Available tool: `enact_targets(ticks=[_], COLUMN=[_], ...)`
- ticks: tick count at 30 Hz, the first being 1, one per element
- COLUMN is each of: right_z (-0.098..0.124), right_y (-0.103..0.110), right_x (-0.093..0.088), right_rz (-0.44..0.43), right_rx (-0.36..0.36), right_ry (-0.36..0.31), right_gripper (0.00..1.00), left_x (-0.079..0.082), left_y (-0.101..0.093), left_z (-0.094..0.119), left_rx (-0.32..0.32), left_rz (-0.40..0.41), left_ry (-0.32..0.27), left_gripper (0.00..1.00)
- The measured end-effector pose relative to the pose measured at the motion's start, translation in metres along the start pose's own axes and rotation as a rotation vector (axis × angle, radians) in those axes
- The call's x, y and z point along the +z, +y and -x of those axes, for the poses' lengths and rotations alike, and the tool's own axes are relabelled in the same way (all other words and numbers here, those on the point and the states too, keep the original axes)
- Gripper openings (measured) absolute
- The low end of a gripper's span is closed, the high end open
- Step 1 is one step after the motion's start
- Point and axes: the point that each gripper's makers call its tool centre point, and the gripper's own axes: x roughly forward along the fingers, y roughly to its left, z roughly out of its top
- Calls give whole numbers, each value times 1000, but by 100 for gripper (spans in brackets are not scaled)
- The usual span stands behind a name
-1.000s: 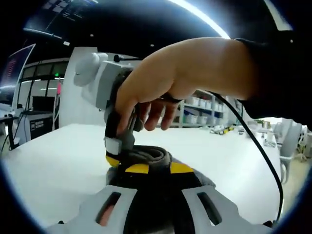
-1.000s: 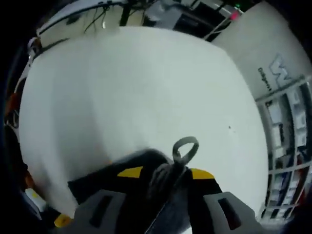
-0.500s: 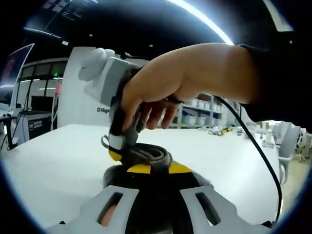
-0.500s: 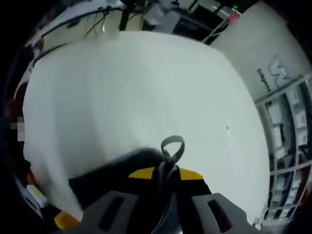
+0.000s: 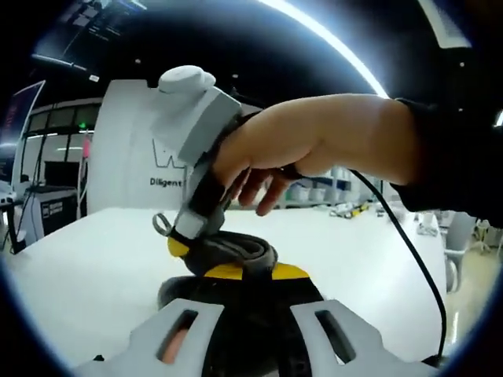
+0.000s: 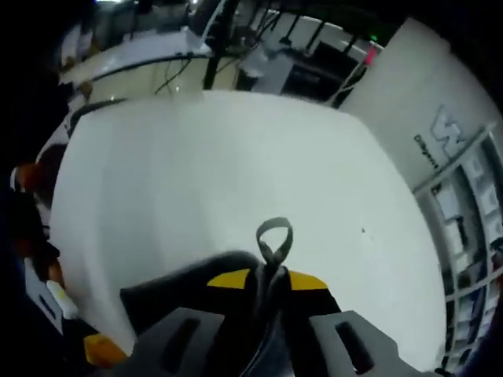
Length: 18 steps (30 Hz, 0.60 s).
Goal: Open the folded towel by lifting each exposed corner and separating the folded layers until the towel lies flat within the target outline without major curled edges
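Since a second ago my right gripper [image 5: 182,239] has tilted and risen a little in the left gripper view, drawing the dark grey fabric towel [image 5: 232,253] and its small grey hanging loop [image 6: 273,238] up off the white table [image 6: 196,188]. Its jaws are clamped on the towel beside that loop, as the right gripper view shows. My left gripper [image 5: 247,271] is closed on the bunched folds just below. I judge the task barely begun: one corner lifted, the layers unseparated, nothing lying flat, and I see no target outline
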Motion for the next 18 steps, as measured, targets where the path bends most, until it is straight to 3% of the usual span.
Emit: enact_targets(ticks=[18], right_z=[41], right_y=[-22], right_x=[-3], right_rz=[-101], right_rx=[52], right_ry=[-192], right_gripper=[11], left_x=[22], left_y=[-29], left_z=[-10], left_rx=[-60], left_rz=[-57], left_ry=[-15], left_gripper=[8])
